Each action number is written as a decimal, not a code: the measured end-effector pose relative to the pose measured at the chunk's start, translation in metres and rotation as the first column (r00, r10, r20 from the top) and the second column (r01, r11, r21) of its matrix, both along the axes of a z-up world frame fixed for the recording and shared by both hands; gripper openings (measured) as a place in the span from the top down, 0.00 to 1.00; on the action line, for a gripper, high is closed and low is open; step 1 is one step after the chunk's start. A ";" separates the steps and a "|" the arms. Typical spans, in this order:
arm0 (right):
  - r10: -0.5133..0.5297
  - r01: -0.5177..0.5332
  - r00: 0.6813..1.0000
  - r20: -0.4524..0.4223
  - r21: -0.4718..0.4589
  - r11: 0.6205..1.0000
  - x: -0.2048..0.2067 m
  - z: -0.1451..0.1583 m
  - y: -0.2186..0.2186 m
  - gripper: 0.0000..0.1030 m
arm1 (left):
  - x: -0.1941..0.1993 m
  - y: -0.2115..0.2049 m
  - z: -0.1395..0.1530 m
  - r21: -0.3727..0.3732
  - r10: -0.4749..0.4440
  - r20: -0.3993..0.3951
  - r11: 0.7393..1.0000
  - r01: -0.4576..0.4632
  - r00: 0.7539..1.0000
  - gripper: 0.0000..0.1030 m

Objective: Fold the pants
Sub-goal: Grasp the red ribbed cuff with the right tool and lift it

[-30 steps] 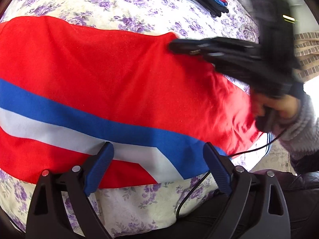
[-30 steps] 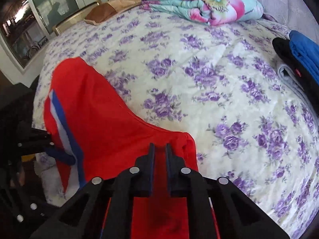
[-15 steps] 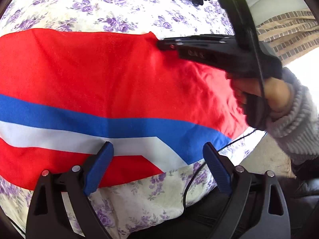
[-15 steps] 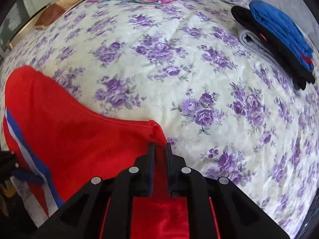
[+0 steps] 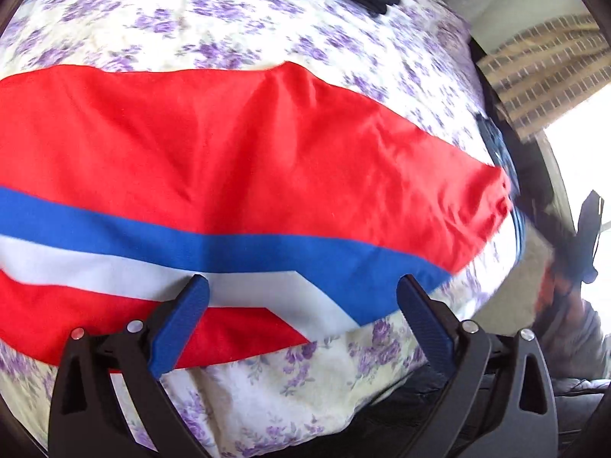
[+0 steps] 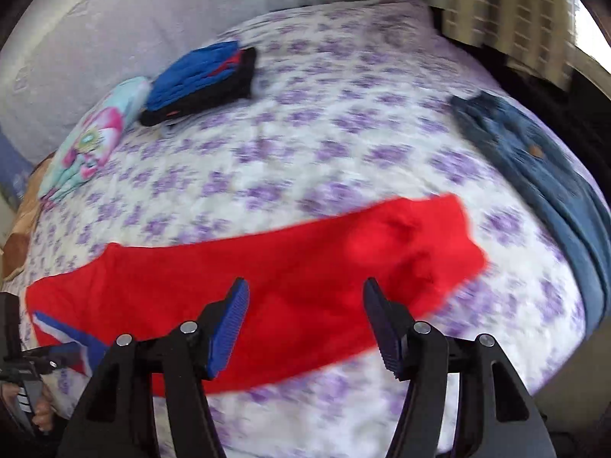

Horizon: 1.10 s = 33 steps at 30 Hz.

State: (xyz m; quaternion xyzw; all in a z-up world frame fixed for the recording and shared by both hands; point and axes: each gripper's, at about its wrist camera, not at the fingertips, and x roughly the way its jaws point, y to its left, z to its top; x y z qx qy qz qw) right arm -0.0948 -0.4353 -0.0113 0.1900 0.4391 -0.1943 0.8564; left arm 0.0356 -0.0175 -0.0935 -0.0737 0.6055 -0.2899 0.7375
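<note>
The pants [image 5: 236, 160] lie flat across the near part of a bed covered by a cream bedspread [image 5: 267, 26] printed with purple flowers; they are red, with a blue band and a white band running lengthwise along their near side, and the red cloth shows shallow creases toward its right end. In the left wrist view the left gripper [image 5: 301, 316] hangs over the near edge of the pants with its jaws opening and standing wide, the blue pads apart and nothing clamped between them; the striped cloth only shows in the gap below. In the right wrist view the right gripper [image 6: 305, 324] is above the red cloth near the bed's near edge, its jaws opening too, spread roughly halfway, and its pads press on no fabric. That picture is smeared by motion, so fine detail of the cloth cannot be read. At the far side of the bed a stack of folded clothes [image 6: 202, 80], blue on top of black, lies just beside a folded, brightly coloured blanket [image 6: 95, 133] to its left. A pair of blue jeans [image 6: 534, 160] is draped along the right edge of the bed, apart from the red pants. At the lower left corner of the right wrist view a hand [image 6: 38, 412] grips the handle of the other tool.
</note>
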 end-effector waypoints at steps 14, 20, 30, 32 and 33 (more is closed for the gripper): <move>-0.181 0.041 0.962 0.206 0.543 0.839 0.002 -0.098 -0.088 0.40 | 0.009 -0.006 0.048 0.081 0.298 0.120 0.948 -0.309 0.947 0.06; -0.130 -0.009 0.959 0.253 0.481 0.877 0.001 -0.081 -0.088 0.78 | 0.007 -0.003 0.064 0.089 0.319 0.155 0.938 -0.335 0.935 0.06; 0.379 -0.323 0.912 0.160 -0.290 0.901 0.055 0.042 0.053 0.80 | 0.005 0.055 0.075 0.041 0.418 0.178 0.901 -0.431 0.891 0.06; 0.484 -0.413 0.869 0.106 -0.383 0.826 0.066 0.045 0.098 0.80 | 0.004 0.070 0.078 0.025 0.435 0.182 0.894 -0.447 0.882 0.06; 0.531 -0.455 0.844 0.073 -0.425 0.782 0.072 0.042 0.121 0.80 | 0.003 0.079 0.080 0.016 0.445 0.182 0.890 -0.455 0.877 0.06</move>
